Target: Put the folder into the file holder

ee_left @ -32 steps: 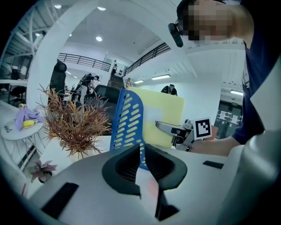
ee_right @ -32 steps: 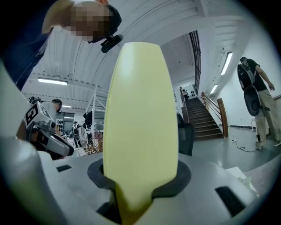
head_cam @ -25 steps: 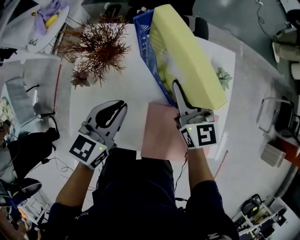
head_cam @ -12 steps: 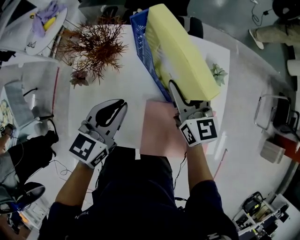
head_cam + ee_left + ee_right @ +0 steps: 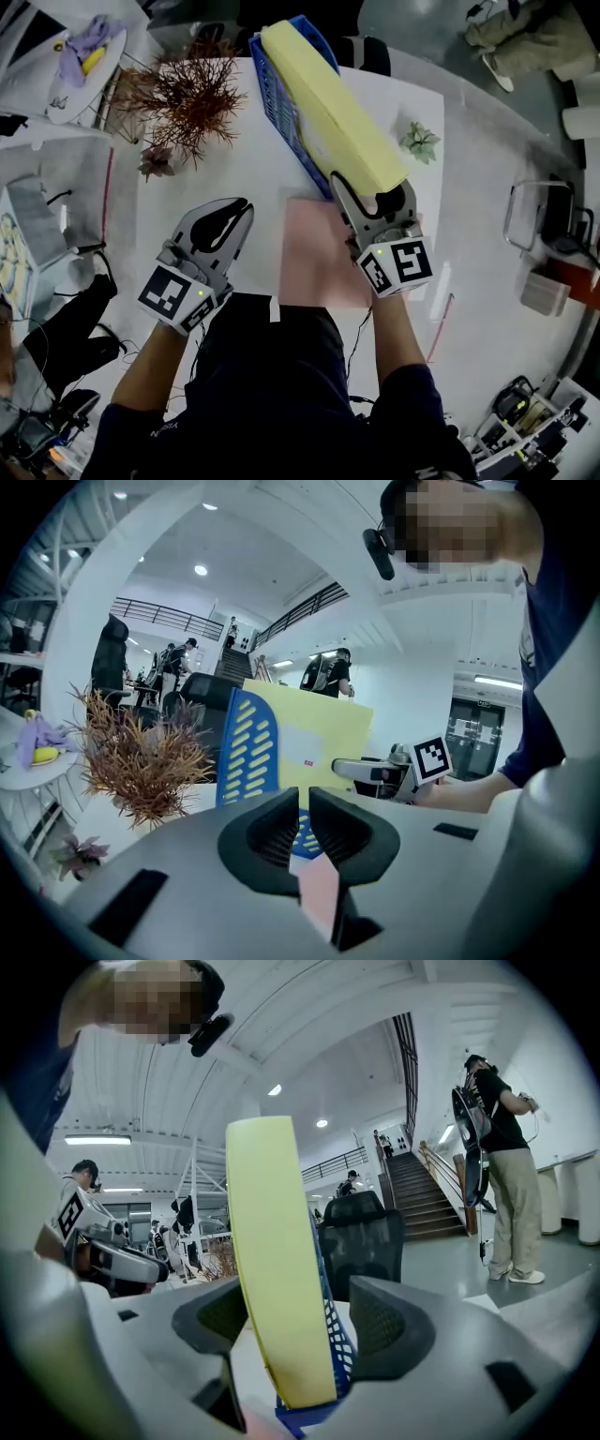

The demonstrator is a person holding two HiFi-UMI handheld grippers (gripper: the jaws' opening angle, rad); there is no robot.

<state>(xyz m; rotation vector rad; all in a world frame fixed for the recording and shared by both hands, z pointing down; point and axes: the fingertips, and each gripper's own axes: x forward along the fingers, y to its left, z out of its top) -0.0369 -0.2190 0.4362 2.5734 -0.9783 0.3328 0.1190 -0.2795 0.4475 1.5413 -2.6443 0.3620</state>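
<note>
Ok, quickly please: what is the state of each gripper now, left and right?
Left gripper: shut, holding nothing.
Right gripper: jaws opening, with the yellow folder between them but not clamped.

White table [image 5: 234,202] carries a blue file holder [image 5: 275,101], pink sheet [image 5: 314,258], dried plant [image 5: 187,94] and small green plant [image 5: 419,142]

The folder [image 5: 328,112] has swung from leaning out rightward to standing nearly upright in the holder [image 5: 277,98]. The right claw [image 5: 371,190] is opening, its jaws now off the folder's end between them.
</note>
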